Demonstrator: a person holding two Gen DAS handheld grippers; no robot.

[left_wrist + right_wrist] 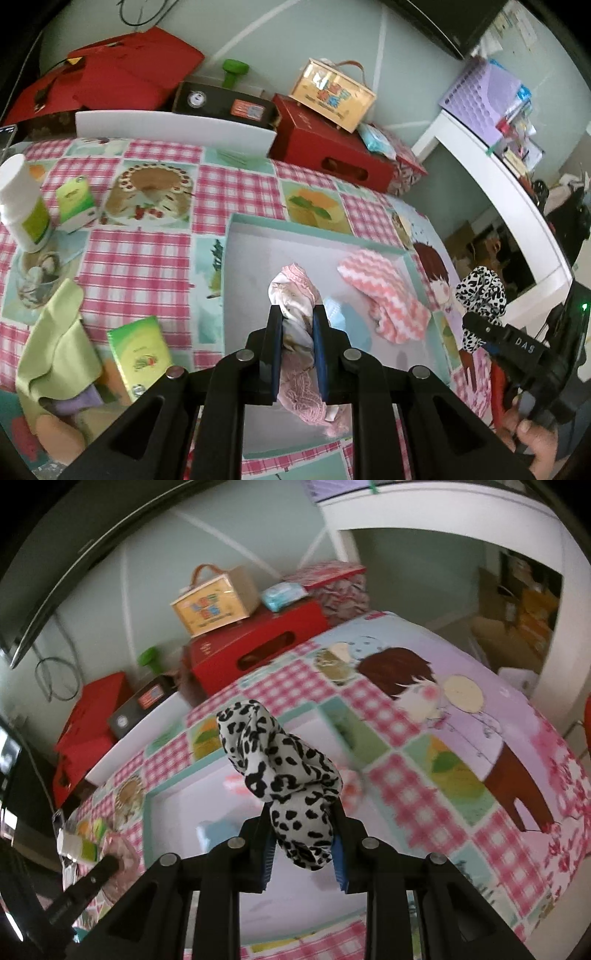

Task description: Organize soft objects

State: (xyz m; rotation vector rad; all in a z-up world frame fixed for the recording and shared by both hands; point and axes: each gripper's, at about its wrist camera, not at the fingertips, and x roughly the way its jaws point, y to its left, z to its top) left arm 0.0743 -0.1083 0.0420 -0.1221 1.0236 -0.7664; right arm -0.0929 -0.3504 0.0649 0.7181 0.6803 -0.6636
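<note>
Your left gripper (298, 314) is clamped on a bunched pink lacy cloth (295, 295), held over the shallow teal-rimmed tray (226, 258). Just beyond its fingertips lie a light blue item (347, 321), perhaps a face mask, and a pink zigzag cloth (384, 291). Your right gripper (303, 812) pinches a black-and-white spotted cloth (284, 775) above the same tray (147, 805). Left of your left gripper, on the checked tablecloth (147, 258), sits a green cloth (55, 339).
</note>
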